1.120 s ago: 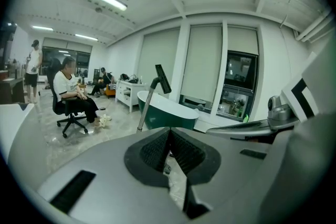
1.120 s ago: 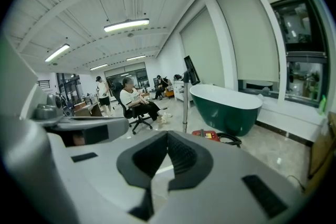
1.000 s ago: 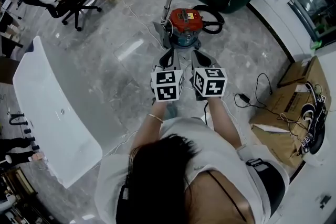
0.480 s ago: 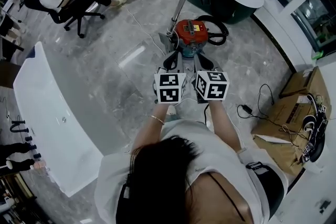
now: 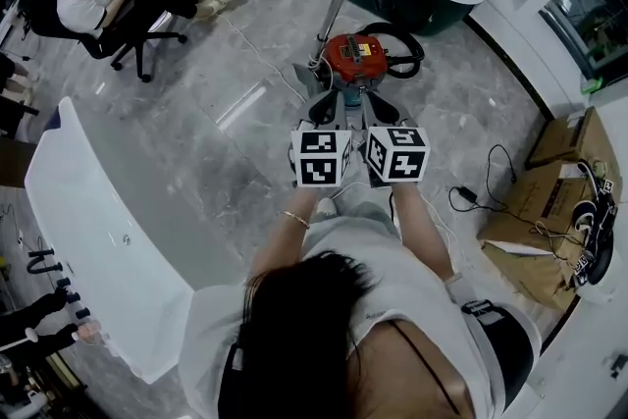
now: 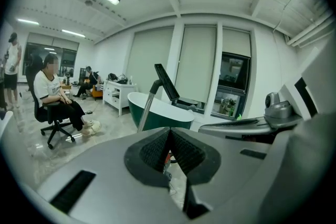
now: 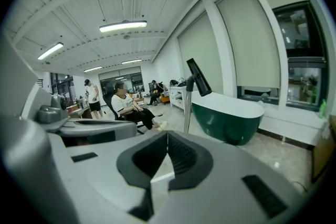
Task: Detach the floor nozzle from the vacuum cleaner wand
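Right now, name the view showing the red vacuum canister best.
Head view: the canister shows its red top and hose plainly. Each gripper view hides it behind its own body; only the wand rises above.

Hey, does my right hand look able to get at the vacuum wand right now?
Probably, after stepping closer: the wand stands ahead of the right tongs, nothing visibly blocking it. The tongs are shut.

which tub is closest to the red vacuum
The dark green tub, right behind the red vacuum; the all-white tub lies farther off at the left.
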`<state>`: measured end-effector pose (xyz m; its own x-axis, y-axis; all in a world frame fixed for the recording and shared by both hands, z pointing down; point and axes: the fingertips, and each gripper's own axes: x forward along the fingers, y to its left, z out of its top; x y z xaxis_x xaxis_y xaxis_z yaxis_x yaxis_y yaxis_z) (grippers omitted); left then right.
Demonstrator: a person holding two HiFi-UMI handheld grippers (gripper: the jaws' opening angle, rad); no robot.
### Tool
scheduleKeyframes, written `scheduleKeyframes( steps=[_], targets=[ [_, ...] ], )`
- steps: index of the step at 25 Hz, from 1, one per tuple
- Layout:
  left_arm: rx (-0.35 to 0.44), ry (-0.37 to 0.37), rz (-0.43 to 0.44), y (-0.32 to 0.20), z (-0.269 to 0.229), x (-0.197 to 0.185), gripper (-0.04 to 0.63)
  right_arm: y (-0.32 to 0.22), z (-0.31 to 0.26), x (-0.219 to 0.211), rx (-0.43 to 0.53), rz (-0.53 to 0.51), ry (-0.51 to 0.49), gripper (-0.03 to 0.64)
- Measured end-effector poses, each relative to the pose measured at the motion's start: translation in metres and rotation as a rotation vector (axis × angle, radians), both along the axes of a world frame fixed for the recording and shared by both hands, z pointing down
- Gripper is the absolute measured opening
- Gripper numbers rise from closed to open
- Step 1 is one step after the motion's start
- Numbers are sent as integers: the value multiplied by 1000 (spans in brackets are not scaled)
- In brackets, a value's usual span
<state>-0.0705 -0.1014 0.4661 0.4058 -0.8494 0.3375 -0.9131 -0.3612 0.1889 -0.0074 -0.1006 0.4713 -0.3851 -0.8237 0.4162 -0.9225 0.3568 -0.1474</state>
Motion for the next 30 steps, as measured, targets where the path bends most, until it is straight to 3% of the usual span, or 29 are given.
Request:
scheduleKeyframes(
  steps=[25,30],
  targets=[
    [-41,-31,10,-31,12,5,3,-34,-5,27,45,94,-59,15],
    [-39,-27,24,-48,13,17,3,-53,-7,33,45,60,-65,15]
  ],
)
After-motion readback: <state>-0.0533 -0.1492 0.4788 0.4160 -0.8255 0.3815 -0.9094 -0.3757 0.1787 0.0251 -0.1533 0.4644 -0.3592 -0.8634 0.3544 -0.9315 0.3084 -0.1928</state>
